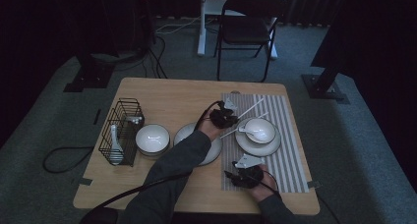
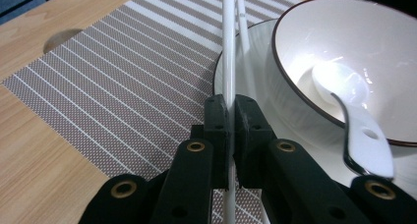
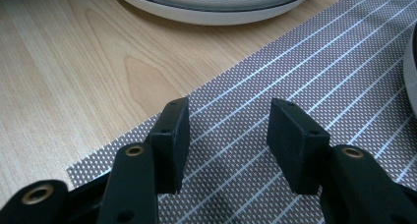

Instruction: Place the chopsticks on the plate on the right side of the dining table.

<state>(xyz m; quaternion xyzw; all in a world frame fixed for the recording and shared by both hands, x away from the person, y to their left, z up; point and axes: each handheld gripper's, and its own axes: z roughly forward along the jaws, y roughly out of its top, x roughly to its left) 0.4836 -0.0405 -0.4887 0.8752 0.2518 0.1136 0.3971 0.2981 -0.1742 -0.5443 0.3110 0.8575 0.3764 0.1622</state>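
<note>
Nearest the camera in the high view, the right hand-held gripper [image 1: 235, 174] rests on the near left part of the striped placemat [image 1: 290, 170], its jaws standing apart with nothing between them (its own view shows only mat weave in the gap). Farther off, the left hand-held gripper [image 1: 230, 111] is clamped on a white chopstick [image 2: 227, 47], which runs straight up between the closed jaws in the left gripper view; a second chopstick [image 2: 244, 32] lies just beside it, leaning on the rim of the plate [image 1: 243, 144]. That plate sits on the placemat and carries a white bowl [image 1: 265, 133] with a dark rim, and a white ceramic spoon [image 2: 351, 108] lies inside the bowl with its handle over the edge. Left of the placemat, on the bare wood of the desk [image 1: 167, 94], stand another plate [image 1: 184, 133], then a second bowl [image 1: 152, 138], and at the far left a black wire basket [image 1: 125, 117] holding white utensils
</note>
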